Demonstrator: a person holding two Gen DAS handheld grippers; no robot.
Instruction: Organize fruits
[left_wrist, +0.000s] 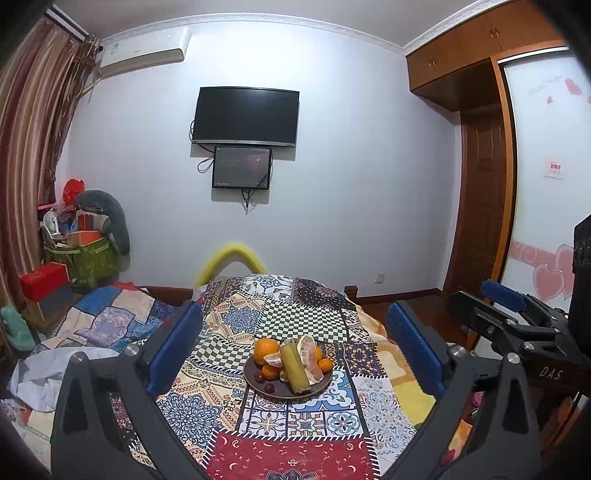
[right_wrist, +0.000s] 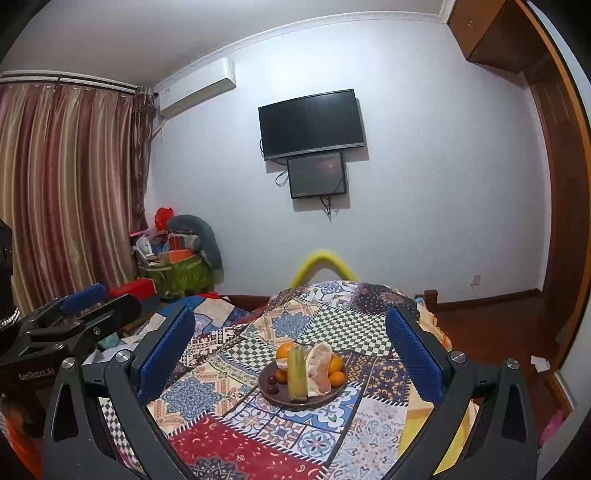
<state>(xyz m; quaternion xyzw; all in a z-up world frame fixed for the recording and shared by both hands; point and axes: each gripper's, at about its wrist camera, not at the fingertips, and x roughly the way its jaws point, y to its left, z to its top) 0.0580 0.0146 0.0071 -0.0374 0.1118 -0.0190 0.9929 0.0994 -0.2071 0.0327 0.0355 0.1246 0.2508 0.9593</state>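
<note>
A dark round plate (left_wrist: 320, 388) sits on a patchwork cloth. On it lie oranges (left_wrist: 266, 350), a green sugarcane piece (left_wrist: 294, 365), peeled pomelo segments (left_wrist: 313, 360) and dark small fruits (left_wrist: 269, 387). The plate also shows in the right wrist view (right_wrist: 264, 388), with oranges (right_wrist: 336, 363), sugarcane (right_wrist: 297, 373) and pomelo (right_wrist: 319, 369). My left gripper (left_wrist: 295, 347) is open and empty, held back from the plate. My right gripper (right_wrist: 291, 350) is open and empty, likewise short of the plate. Each gripper shows at the edge of the other's view.
The patchwork cloth (left_wrist: 295, 317) covers a raised surface with a yellow padded bar (left_wrist: 232, 254) behind it. Bedding (left_wrist: 103, 317) and piled boxes (left_wrist: 85, 251) are on the left. A wooden door (left_wrist: 480, 203) and floor are on the right.
</note>
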